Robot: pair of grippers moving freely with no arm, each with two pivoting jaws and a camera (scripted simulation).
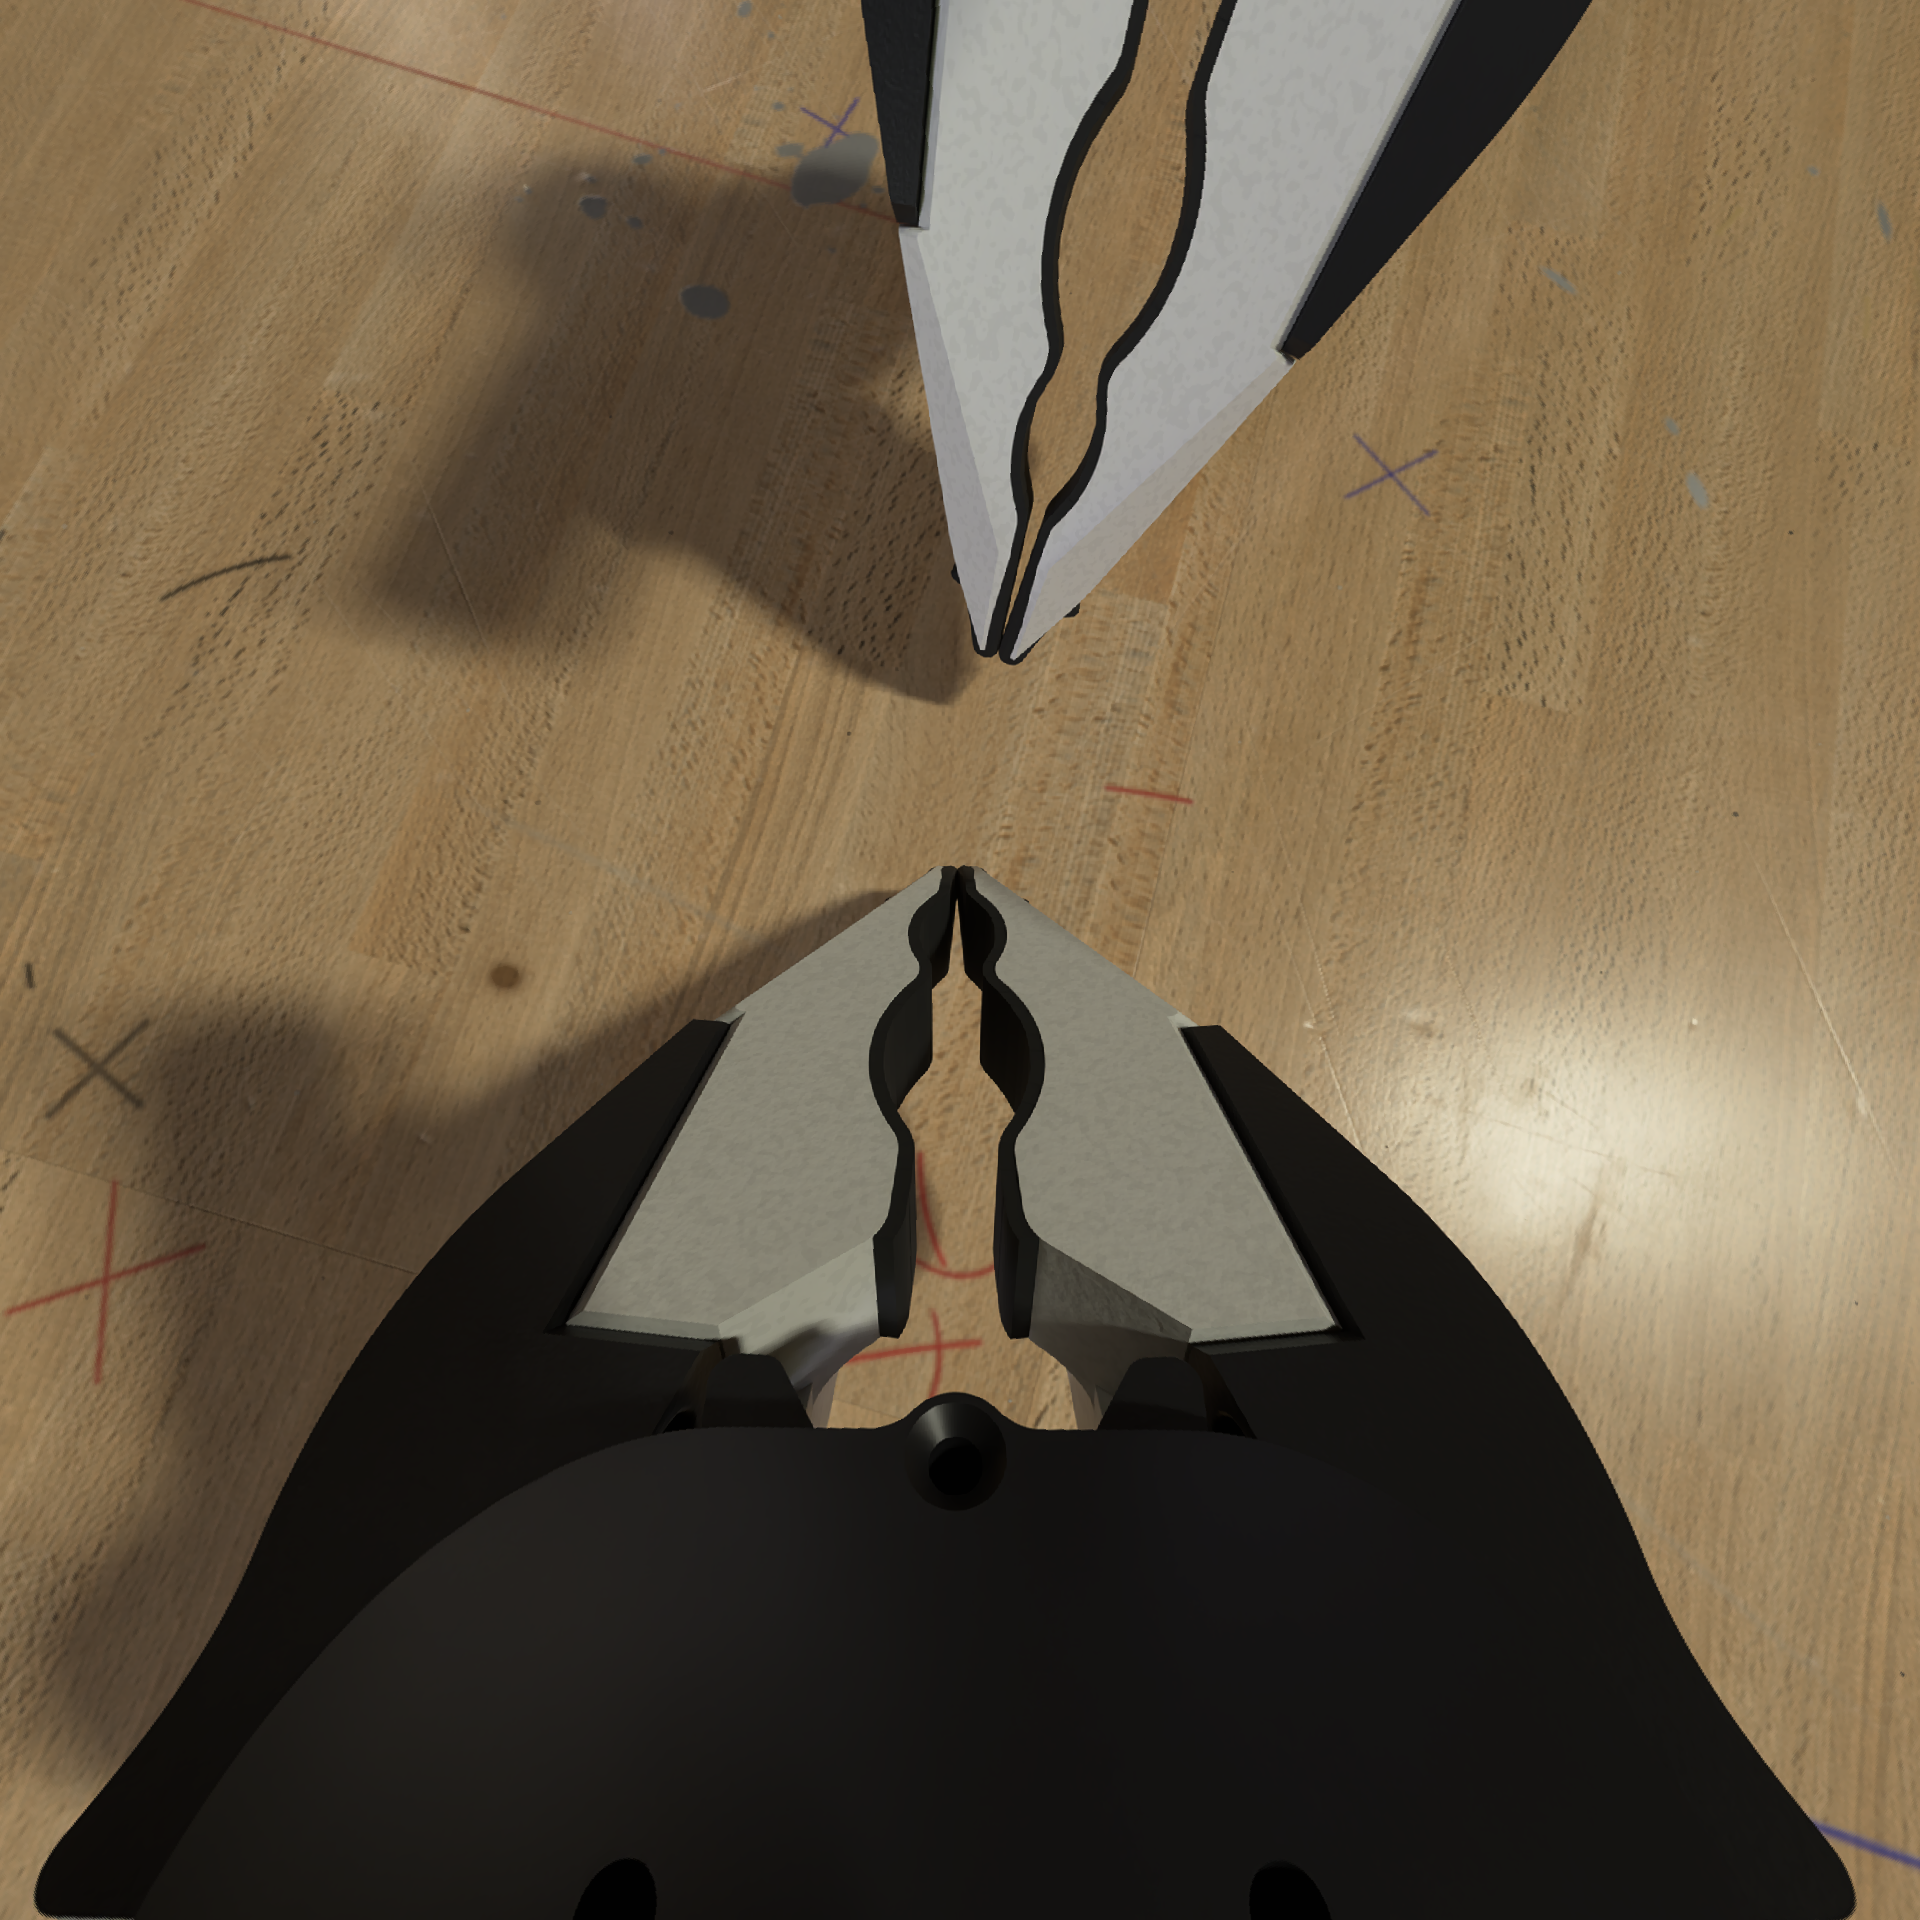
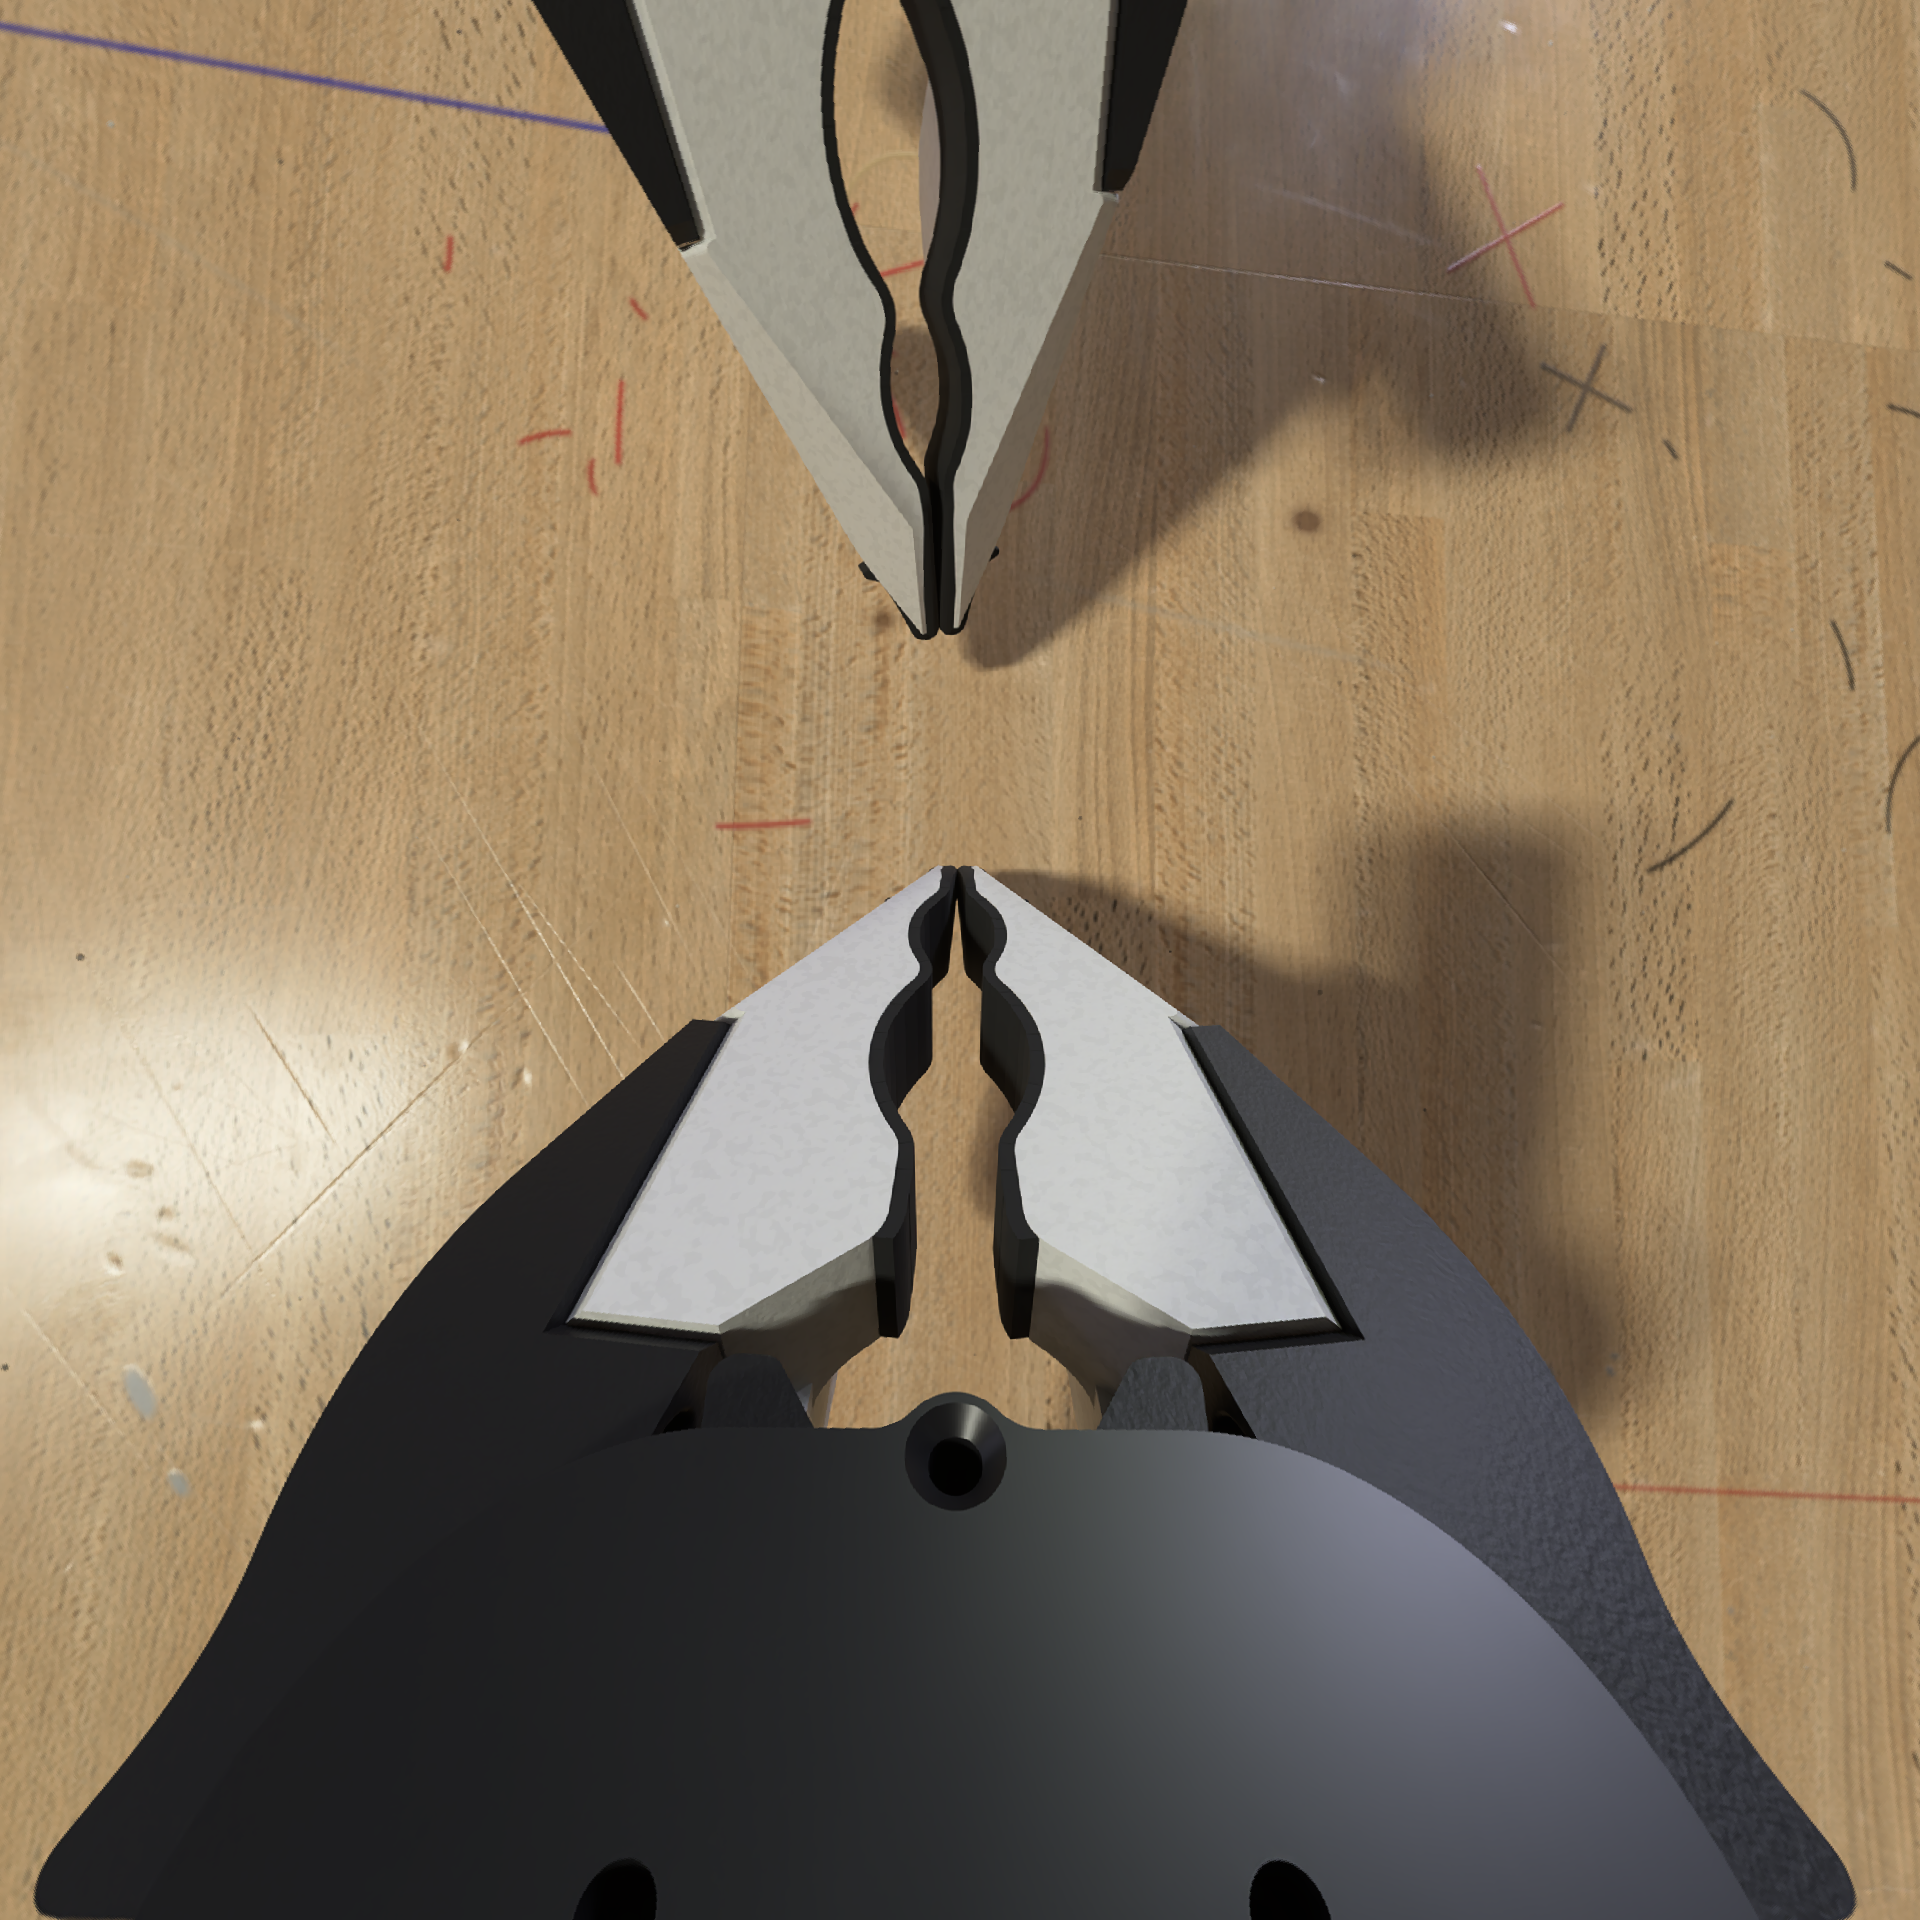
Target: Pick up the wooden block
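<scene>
My left gripper (image 1: 957, 871) is shut and empty, low over a wooden table top (image 1: 416, 831). My right gripper (image 1: 995, 655) points at it from the far side, also shut and empty; their tips are a short gap apart. In the right wrist view my right gripper (image 2: 957, 871) faces the left gripper (image 2: 938, 629) the same way. No wooden block stands out clearly. Between the tips lies a faint rectangular patch of different grain (image 1: 1070, 748), also seen in the right wrist view (image 2: 914, 738); I cannot tell whether it is a block.
The table top bears pen crosses (image 1: 99, 1070), red marks (image 2: 764, 824), dark paint spots (image 1: 707, 301) and a bright glare patch (image 1: 1558, 1122). The grippers' shadows fall to the left in the left wrist view (image 1: 623, 468).
</scene>
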